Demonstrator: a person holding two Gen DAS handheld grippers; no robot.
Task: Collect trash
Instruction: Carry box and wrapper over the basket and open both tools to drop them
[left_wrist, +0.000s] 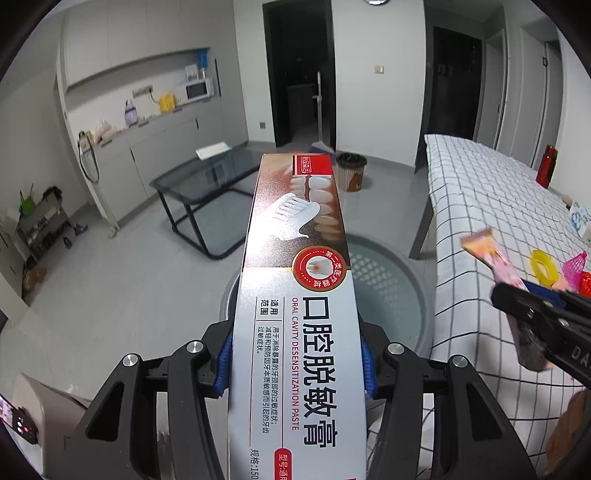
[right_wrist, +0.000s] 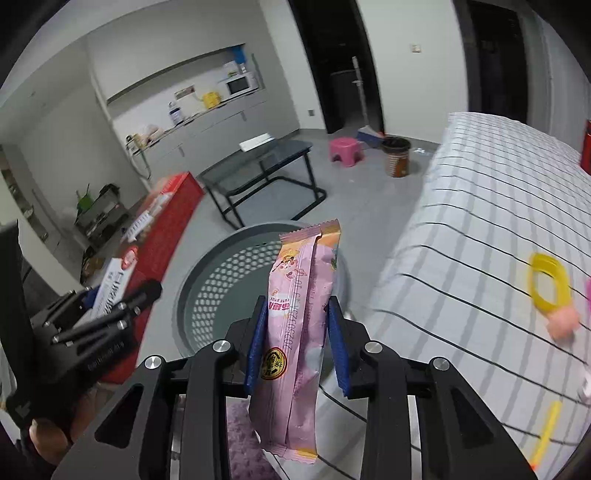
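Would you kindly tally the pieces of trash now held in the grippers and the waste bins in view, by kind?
Toothpaste box, held in the left gripper: 1
Pink snack wrapper, held in the right gripper: 1
Grey perforated bin beside the checked table: 1
Small lined bin far across the floor: 1
Total: 4

Grey floor (left_wrist: 110, 295), glass table (left_wrist: 207, 173), checked tablecloth (left_wrist: 480, 206)
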